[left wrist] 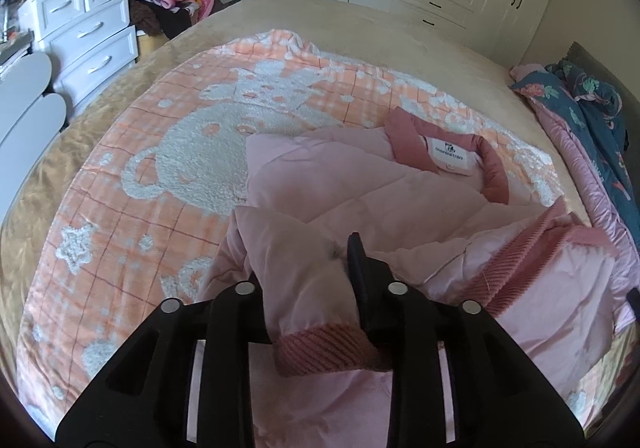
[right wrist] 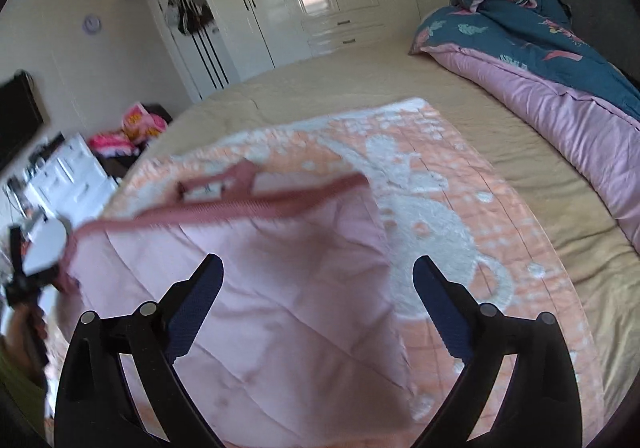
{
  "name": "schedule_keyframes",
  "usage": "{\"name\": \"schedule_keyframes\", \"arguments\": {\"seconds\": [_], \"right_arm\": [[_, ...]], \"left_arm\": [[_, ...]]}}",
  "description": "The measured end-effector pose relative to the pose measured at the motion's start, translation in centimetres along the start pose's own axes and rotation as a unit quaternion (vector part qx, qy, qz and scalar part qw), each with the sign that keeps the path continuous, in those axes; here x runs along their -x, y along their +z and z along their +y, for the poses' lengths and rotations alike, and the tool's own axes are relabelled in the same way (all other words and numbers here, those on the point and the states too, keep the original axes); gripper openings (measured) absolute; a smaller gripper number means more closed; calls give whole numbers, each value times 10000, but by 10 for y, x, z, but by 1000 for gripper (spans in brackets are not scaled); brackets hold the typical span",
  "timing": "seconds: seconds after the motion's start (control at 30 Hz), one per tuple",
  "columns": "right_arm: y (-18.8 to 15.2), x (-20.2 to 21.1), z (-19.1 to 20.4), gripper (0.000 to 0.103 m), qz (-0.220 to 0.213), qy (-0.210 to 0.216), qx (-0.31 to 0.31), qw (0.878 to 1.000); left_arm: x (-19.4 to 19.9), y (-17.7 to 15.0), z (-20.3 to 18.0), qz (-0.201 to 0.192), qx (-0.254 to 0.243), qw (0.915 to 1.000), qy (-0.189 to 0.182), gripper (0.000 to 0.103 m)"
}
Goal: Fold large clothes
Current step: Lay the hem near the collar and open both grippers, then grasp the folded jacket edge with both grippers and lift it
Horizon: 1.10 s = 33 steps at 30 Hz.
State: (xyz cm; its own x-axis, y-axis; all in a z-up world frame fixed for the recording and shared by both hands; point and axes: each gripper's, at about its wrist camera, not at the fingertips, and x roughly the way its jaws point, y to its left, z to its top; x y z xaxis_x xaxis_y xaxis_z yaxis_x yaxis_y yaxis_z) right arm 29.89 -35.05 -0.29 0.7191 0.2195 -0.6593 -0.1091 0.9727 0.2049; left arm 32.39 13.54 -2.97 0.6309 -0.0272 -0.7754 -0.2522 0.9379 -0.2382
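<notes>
1 jacket (left wrist: 320,184) (pink) | left claw (left wrist: 308,288) clamps sleeve | right claw (right wrist: 316,312) wide, empty

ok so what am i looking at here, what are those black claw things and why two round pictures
Each round picture comes from a fisheye camera on a hand-held two-finger gripper; a person carries one in each hand. The left gripper is shut on the ribbed-cuffed sleeve of a pale pink quilted jacket. The right gripper is open above that jacket, holding nothing. The jacket lies on an orange-and-white checked blanket spread over a beige bed. A blue floral duvet is piled at the bed's edge.
</notes>
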Motion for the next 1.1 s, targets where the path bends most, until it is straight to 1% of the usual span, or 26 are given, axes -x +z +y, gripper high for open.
{"name": "schedule_keyframes", "arguments": {"seconds": [0.1, 0.17, 0.2, 0.23, 0.27, 0.3, 0.37, 0.47, 0.5, 0.53, 0.63, 0.7, 0.77, 0.8, 0.93, 1.1], "right_arm": [[-10, -3, -8, 95, 122, 3, -72, 9999], [-15, -2, -12, 95, 160, 37, -105, 9998], [-18, -2, -11, 95, 157, 37, -103, 9998], [-19, -1, -12, 95, 163, 43, -95, 9998], [-20, 0, -11, 95, 174, 40, -87, 9998], [-21, 1, -11, 95, 182, 39, -76, 9998], [-21, 4, -9, 95, 180, 46, -28, 9998], [-21, 9, -7, 95, 120, 48, 51, 9999], [-22, 12, -6, 95, 105, 57, 59, 9999], [-21, 14, -6, 95, 80, 55, 66, 9999], [-22, 23, -5, 95, 19, 66, 101, 9999], [-22, 29, -4, 95, -26, 31, 140, 9999], [-23, 35, -4, 95, -90, 33, 187, 9998], [-24, 38, -4, 95, -119, 23, 215, 9997], [-29, 45, -4, 95, -153, -35, 383, 9991], [-39, 39, -1, 95, 17, -59, 568, 9984]], "left_arm": [[12, 0, 0, -46, 60, 9999, -79, 30], [19, 1, 0, -71, 77, 9999, -127, 33], [22, 1, 0, -79, 94, 9998, -179, 40], [27, 2, 0, -97, 130, 9993, -334, 57], [32, 2, -1, -128, 159, 9987, -473, 64], [38, 1, -3, -177, 141, 9982, -548, 69], [47, 1, -7, -250, 27, 9980, -578, 72], [61, 0, -8, -352, 75, 9969, -697, 79], [68, 0, -8, -434, 58, 9968, -672, 85], [75, 0, -10, -540, 2, 9966, -617, 89], [100, 0, -11, -888, -148, 9946, -509, 91], [112, -1, -8, -1027, -235, 9937, -387, 91], [120, -2, -3, -1138, -301, 9927, -267, 94], [124, -5, 1, -1200, -351, 9920, -188, 94], [124, -18, 18, -1192, -465, 9917, 131, 94], [104, -43, 41, -866, -454, 9948, 290, 94]]}}
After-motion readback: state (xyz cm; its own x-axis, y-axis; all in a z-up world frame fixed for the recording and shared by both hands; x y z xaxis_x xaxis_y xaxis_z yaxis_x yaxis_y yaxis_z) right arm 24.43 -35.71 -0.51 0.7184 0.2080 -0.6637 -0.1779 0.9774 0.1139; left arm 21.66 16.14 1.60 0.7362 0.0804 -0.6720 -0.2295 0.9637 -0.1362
